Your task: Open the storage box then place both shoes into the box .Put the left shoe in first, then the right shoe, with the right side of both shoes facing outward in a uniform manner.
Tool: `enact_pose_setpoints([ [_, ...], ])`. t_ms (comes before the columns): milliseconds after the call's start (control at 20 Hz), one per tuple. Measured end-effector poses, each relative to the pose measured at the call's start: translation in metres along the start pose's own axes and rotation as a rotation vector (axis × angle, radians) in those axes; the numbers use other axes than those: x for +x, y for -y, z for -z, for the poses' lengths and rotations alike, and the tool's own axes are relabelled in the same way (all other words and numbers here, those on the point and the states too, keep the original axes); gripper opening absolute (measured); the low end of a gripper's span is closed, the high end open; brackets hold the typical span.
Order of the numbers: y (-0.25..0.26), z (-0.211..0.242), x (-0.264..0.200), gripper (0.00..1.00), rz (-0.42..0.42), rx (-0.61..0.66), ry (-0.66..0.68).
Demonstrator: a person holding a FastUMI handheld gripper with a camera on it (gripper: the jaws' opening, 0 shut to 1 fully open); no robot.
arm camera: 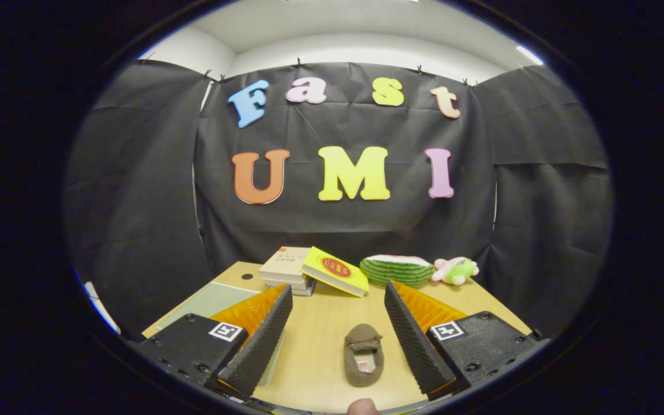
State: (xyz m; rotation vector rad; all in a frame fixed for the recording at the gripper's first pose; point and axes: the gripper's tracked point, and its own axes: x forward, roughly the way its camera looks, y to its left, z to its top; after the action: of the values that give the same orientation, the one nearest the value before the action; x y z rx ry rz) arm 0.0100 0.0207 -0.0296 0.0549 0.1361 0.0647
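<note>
A brown slip-on shoe lies on the wooden table, toe pointing away from me, its opening facing up. It rests between my two fingers, closer to the right one, and touches neither. My gripper is open wide, held above the table with nothing in it. A pale translucent flat surface, perhaps the storage box, lies on the table by the left finger; much of it is hidden behind that finger.
Beyond the fingers, at the table's far edge, stand a stack of books with a yellow book leaning on it, a watermelon-slice toy and a small plush toy. Black cloth walls enclose the table.
</note>
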Motion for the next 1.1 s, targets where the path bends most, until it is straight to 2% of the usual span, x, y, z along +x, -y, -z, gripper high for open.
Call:
enact_pose_setpoints([
  [150,-0.009,0.012,0.009,1.0,-0.063,0.034,-0.06],
  [350,-0.044,0.034,0.018,1.0,-0.247,0.127,-0.189],
  [450,-0.055,0.046,0.02,1.0,-0.31,0.188,-0.254],
  [750,-0.093,0.083,0.028,1.0,-0.504,0.258,-0.438],
  [1100,-0.117,0.143,0.053,1.0,-0.653,0.374,-0.643],
])
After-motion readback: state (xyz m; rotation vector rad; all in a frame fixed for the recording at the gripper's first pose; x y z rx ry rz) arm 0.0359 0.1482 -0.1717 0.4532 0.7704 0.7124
